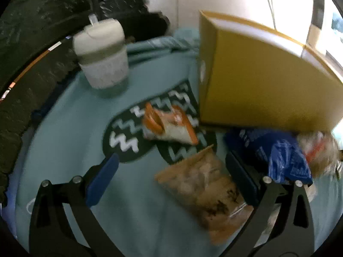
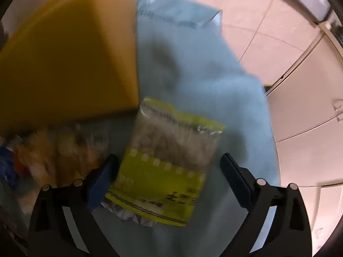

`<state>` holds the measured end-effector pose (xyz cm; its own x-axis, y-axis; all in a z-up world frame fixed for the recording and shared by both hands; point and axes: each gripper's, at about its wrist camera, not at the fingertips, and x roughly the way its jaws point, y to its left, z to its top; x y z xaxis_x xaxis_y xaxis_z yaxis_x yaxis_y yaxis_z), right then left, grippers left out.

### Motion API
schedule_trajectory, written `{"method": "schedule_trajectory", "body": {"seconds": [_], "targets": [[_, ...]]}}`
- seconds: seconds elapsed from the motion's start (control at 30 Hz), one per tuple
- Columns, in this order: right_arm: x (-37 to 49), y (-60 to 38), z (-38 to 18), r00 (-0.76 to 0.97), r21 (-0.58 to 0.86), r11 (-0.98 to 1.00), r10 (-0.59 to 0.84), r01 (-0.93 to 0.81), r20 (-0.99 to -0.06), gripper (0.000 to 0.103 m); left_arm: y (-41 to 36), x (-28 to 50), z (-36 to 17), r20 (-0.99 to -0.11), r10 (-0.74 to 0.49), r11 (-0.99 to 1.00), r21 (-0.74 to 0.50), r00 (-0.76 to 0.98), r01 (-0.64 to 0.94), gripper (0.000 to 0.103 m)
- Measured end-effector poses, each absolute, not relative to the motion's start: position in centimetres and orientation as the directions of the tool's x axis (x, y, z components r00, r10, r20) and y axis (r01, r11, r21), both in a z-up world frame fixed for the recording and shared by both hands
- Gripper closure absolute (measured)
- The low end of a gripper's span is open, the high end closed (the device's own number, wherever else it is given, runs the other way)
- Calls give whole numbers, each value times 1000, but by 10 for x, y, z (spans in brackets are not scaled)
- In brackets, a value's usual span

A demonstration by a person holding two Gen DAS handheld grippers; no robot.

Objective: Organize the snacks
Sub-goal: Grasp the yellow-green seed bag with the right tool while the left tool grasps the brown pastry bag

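On teal cloth (image 2: pixel 193 64) | your right gripper (image 2: pixel 169 171) is gaping around yellow-green snack packet (image 2: pixel 163 171), unpinched | your left gripper (image 1: pixel 171 171) is hanging open over brown snack bag (image 1: pixel 203 190).

A white lidded cup (image 1: pixel 103 53) stands far ahead-left of the left claw, on a light-blue cloth (image 1: pixel 64 128) with a zigzag-patterned black patch (image 1: pixel 122 137); pale floor tiles (image 2: pixel 278 32) lie right of the right claw.

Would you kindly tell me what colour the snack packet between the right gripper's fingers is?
Yellow-green snack packet; right wrist view.
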<state>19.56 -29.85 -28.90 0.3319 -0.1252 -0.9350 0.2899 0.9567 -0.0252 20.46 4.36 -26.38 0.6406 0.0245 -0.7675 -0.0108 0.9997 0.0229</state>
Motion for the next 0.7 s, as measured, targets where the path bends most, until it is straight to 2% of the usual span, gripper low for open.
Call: {"method": "schedule_trajectory", "body": {"seconds": [0.07, 0.13, 0.17, 0.2, 0.23, 0.27, 0.37, 0.7], "targets": [[191, -298, -290, 353, -23, 960, -124, 278, -927, 6, 33, 200, -271, -780, 0, 997, 51, 626, 63, 2], [188, -296, -288, 371, -6, 967, -103, 254, -923, 16, 20, 195, -279, -793, -1, 987, 96, 609, 127, 3], [187, -293, -285, 382, -12, 972, -103, 234, -918, 24, 18, 193, -279, -790, -5, 985, 100, 613, 137, 10], [185, -292, -283, 389, -18, 973, -109, 232, -915, 30, 17, 192, -279, -785, -18, 984, 96, 619, 150, 35], [183, -294, -283, 392, -4, 972, -97, 233, -915, 31, 14, 189, -277, -780, -66, 979, 70, 623, 191, 49], [180, -297, -282, 399, 22, 973, -73, 230, -914, 33, 11, 187, -276, -776, -68, 976, 80, 627, 205, 55], [171, -300, -279, 414, 46, 979, -41, 199, -909, 39, 14, 183, -276, -776, -85, 976, 63, 625, 210, 56], [131, -296, -263, 478, 99, 987, 26, 129, -878, 40, 42, 155, -256, -743, -98, 989, 4, 662, 151, 57]]}}
